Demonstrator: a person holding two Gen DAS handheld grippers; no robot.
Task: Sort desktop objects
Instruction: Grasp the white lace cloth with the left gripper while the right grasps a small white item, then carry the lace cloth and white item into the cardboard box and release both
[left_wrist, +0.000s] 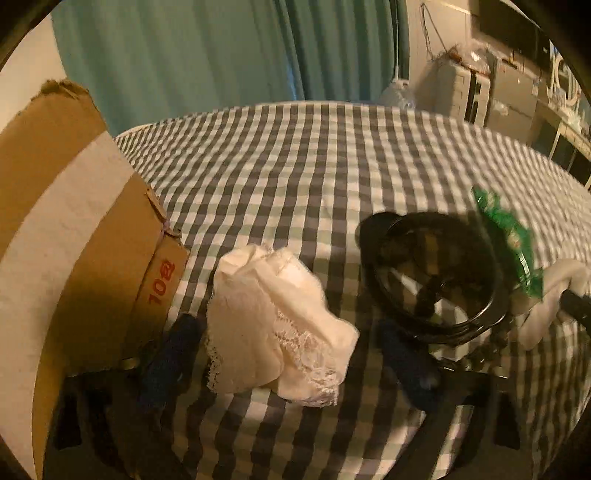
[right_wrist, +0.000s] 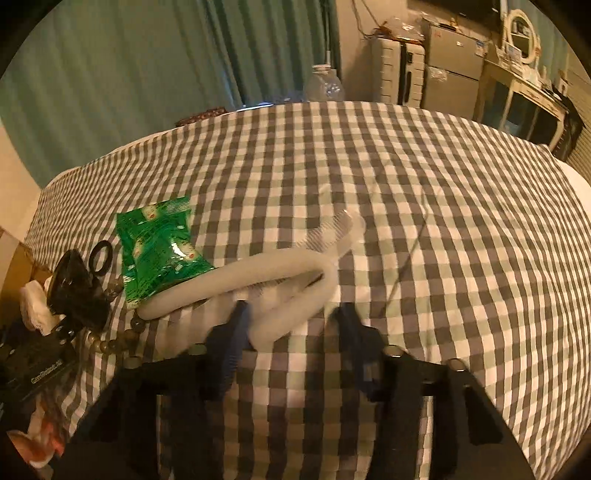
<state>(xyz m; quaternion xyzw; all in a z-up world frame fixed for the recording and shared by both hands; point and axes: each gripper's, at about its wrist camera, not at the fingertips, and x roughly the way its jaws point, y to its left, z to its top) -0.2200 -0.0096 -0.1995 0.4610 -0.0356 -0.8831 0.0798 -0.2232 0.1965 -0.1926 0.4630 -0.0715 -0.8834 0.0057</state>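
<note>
In the left wrist view my left gripper is open, its blue fingers on either side of a crumpled white lace cloth on the checked tablecloth. A black bowl-like object sits to its right, with a green snack packet beyond. In the right wrist view my right gripper is open around a pair of white socks. The green packet lies left of the socks, and the black object with a bead string is at far left.
A cardboard box stands at the left of the table. A black ring lies near the packet. Teal curtains, a suitcase and cabinets stand behind the table.
</note>
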